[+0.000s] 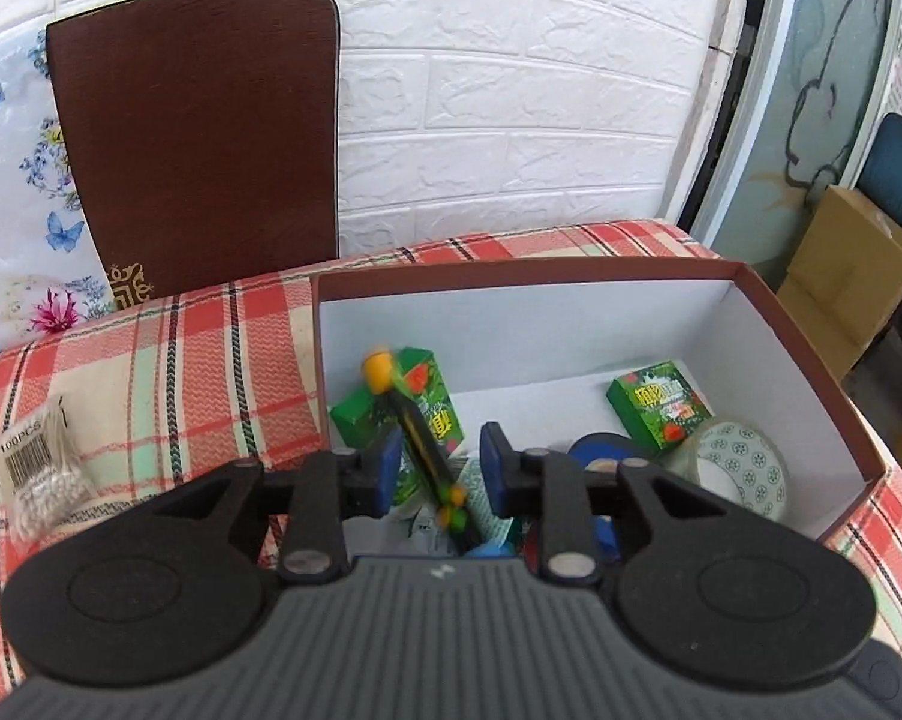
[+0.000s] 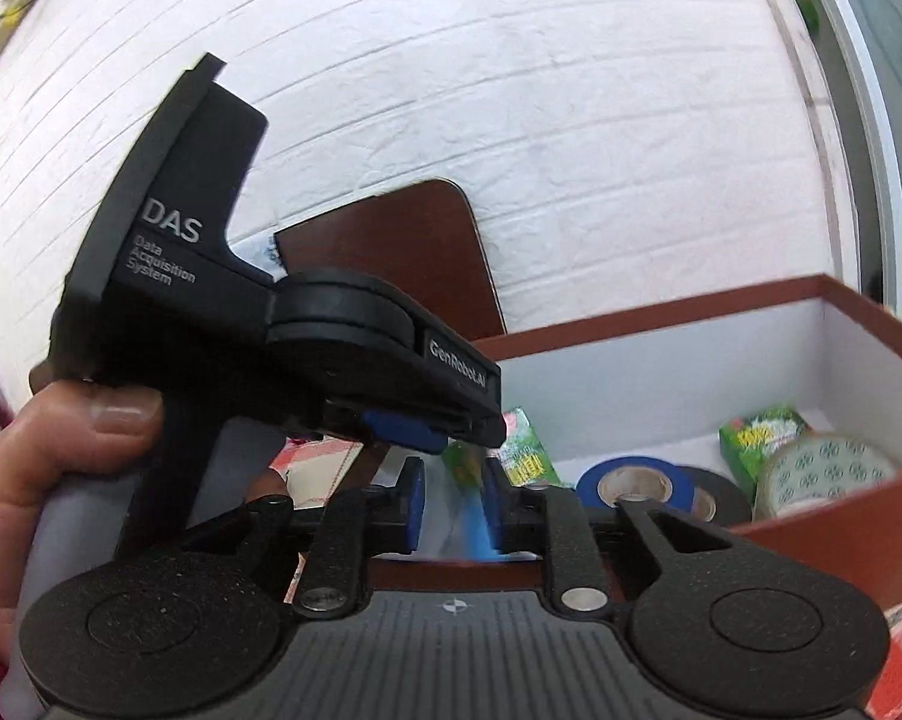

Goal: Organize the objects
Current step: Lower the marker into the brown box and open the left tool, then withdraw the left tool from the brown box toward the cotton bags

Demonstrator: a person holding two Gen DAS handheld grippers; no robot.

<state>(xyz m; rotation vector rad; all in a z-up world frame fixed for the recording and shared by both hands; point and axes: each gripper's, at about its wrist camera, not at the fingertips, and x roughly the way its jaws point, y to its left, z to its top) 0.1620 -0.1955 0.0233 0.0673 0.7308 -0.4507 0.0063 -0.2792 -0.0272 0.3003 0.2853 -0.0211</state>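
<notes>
A brown-rimmed box with white inside stands on the plaid cloth. In it lie two green packets, a blue tape roll, a black roll and a patterned tape roll. My left gripper hovers open over the box's left part. A blurred black stick-like thing with an orange end lies in the gap between its pads, touching neither pad, over a green packet. My right gripper is open at the box's near wall, beside the left gripper. A blurred blue-green object shows between its pads.
A clear bag of small white pieces lies on the plaid cloth left of the box. A dark brown board leans on the white brick wall. Cardboard boxes stand to the right, off the table.
</notes>
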